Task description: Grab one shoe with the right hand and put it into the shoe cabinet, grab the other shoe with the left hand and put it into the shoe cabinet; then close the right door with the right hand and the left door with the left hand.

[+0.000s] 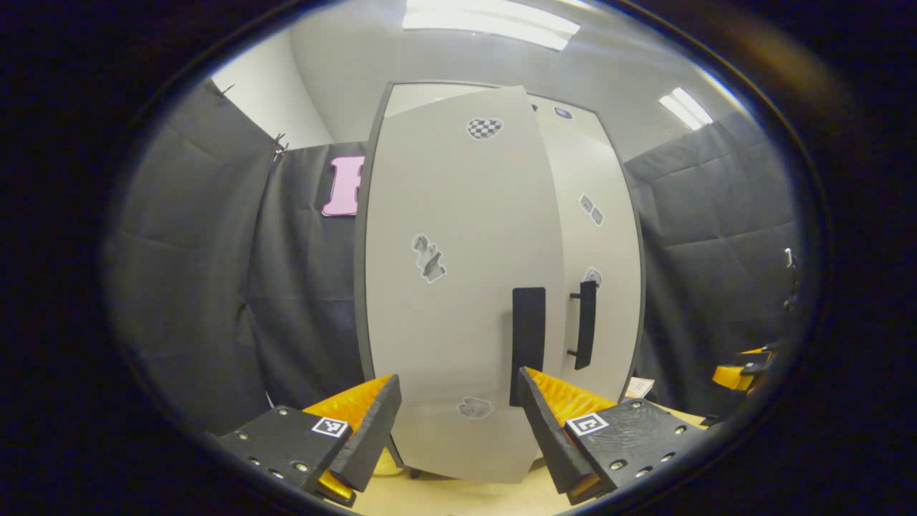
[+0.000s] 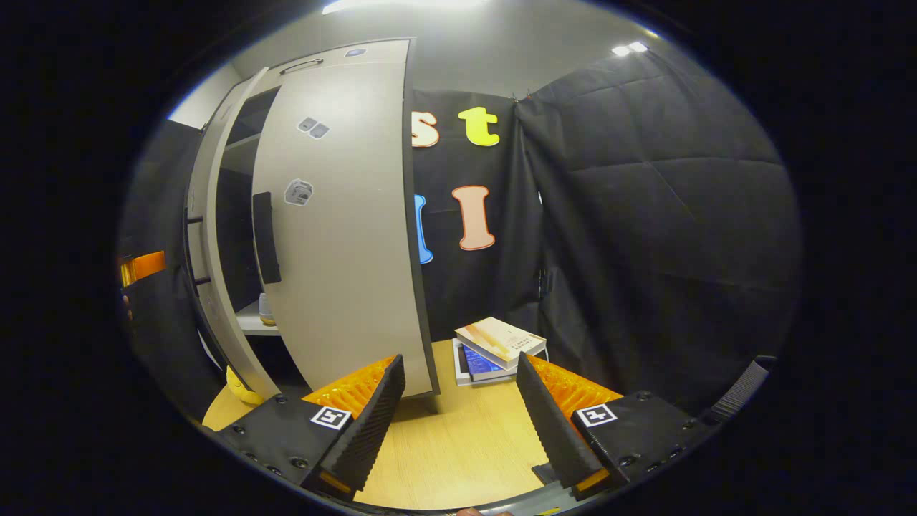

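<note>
Doors are what I'm working now, judging by the frames: shoes are off the counter, and I'm seeing a pale shoe-like thing (image 2: 266, 308) sitting on a shelf (image 2: 252, 324) inside the shoe cabinet (image 2: 215, 193), though it's too small to be sure. In the left gripper view I'm facing the left door (image 1: 458, 287), swung partly out, its dark handle (image 1: 528, 344) just above and between my spread fingers. Left gripper (image 1: 458, 423) is hanging released, jaws apart, gripping nothing. The right door (image 1: 602, 244) looks nearly shut behind it, bar handle (image 1: 586, 324) showing.

Right gripper (image 2: 458, 416) is also hanging released, jaws wide, holding nothing, hovering over the wooden counter (image 2: 458, 444) beside the right door's edge.

Next move, I'm guessing: pushing the left door's face inward until it's seating flush, contact flat, no grasp needed.

Counter is carrying stacked books (image 2: 498, 344) near the black cloth wall (image 2: 645, 236). Something yellow (image 2: 240, 387) is lying by the cabinet's foot. Ceiling lights (image 1: 491, 21) are glaring overhead.
</note>
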Available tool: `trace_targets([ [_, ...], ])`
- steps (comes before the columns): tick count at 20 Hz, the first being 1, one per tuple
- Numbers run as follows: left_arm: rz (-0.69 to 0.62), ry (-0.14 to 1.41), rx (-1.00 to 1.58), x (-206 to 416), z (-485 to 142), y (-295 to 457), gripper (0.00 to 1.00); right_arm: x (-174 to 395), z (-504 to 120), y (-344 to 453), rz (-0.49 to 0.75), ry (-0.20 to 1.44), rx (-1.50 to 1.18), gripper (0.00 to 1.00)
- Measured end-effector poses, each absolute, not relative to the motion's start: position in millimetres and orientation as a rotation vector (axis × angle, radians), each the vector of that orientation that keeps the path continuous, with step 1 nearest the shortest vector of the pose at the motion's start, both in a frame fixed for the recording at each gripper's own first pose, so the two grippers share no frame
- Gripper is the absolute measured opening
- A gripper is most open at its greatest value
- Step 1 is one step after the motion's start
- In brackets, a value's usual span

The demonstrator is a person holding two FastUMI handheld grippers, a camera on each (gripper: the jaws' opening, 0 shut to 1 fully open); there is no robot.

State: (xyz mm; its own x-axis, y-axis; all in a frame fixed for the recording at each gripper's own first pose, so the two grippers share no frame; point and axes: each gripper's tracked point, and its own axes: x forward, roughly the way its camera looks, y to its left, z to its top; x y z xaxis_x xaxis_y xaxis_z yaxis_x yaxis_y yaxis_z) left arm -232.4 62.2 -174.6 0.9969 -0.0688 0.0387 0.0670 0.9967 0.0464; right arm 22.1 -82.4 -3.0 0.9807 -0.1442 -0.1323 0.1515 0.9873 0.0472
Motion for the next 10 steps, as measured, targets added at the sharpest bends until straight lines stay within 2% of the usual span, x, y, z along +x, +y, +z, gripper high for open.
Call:
trace_targets([
  [10, 0.044, -0.004, 0.054, -288.0, -215.3, 103.7, 0.93, 44.5, 1.2, -13.6, 0.007, 0.123, 0.013, 0.98],
])
